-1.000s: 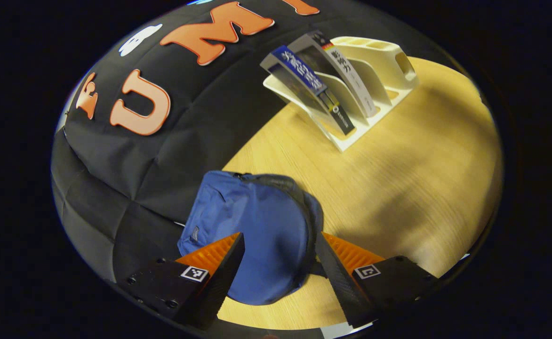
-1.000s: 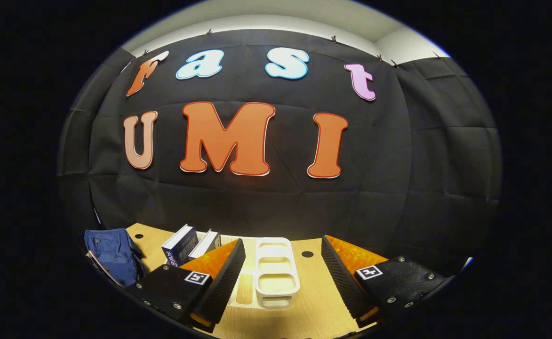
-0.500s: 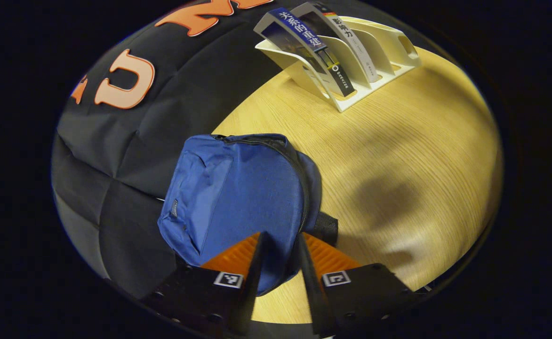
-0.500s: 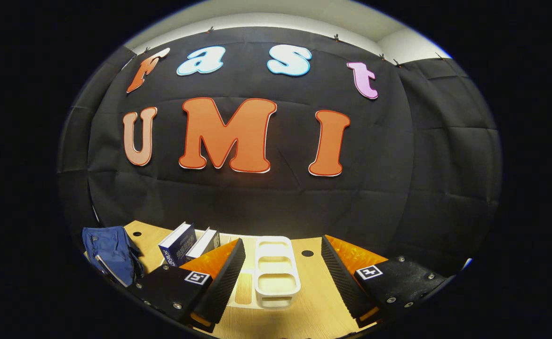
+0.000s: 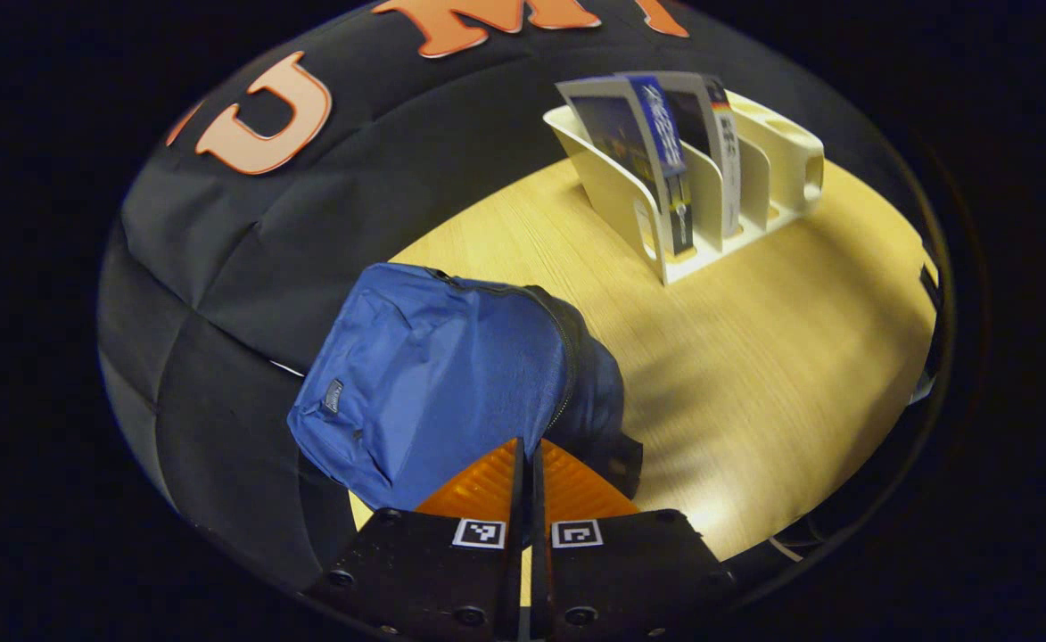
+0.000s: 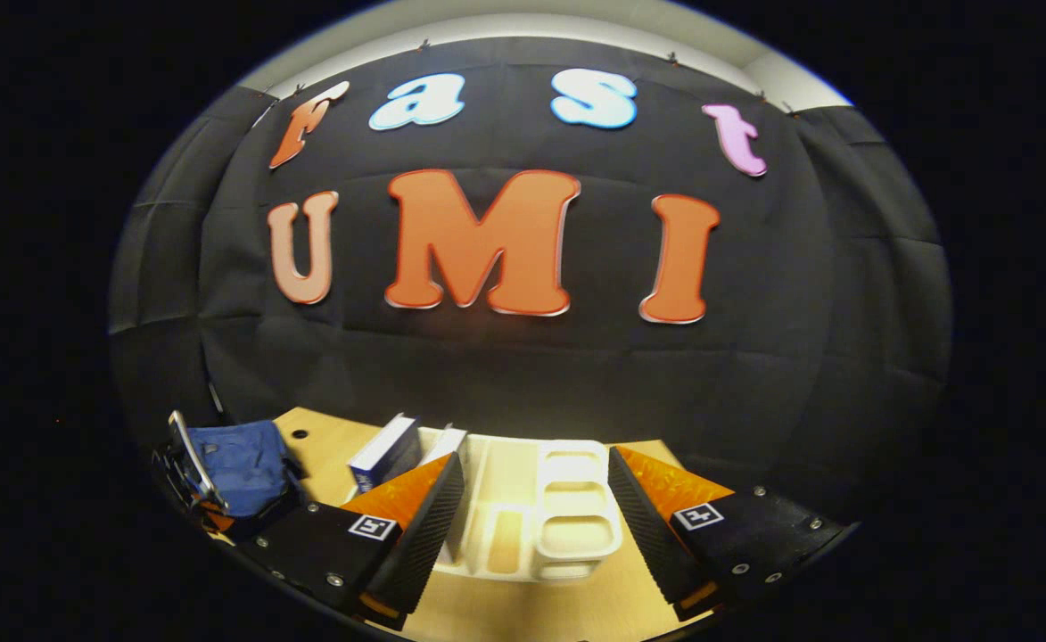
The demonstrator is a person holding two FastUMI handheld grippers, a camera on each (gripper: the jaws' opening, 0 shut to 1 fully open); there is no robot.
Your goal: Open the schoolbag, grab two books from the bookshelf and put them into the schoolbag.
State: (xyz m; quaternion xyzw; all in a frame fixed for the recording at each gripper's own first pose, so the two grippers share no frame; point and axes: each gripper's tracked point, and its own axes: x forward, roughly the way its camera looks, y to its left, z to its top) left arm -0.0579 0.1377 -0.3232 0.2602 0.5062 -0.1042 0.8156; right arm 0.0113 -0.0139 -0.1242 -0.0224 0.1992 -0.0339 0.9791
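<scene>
schoolbag point(image 5: 433, 374) | left gripper point(image 5: 527, 450) jaws clenched at its edge | right gripper point(image 6: 531, 499) jaws released

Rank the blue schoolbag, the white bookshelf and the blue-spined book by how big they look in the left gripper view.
1. The schoolbag looks largest, though it sits closest to the camera, which inflates it.
2. The bookshelf comes next.
3. The blue-spined book looks smallest, standing in the bookshelf.
</scene>
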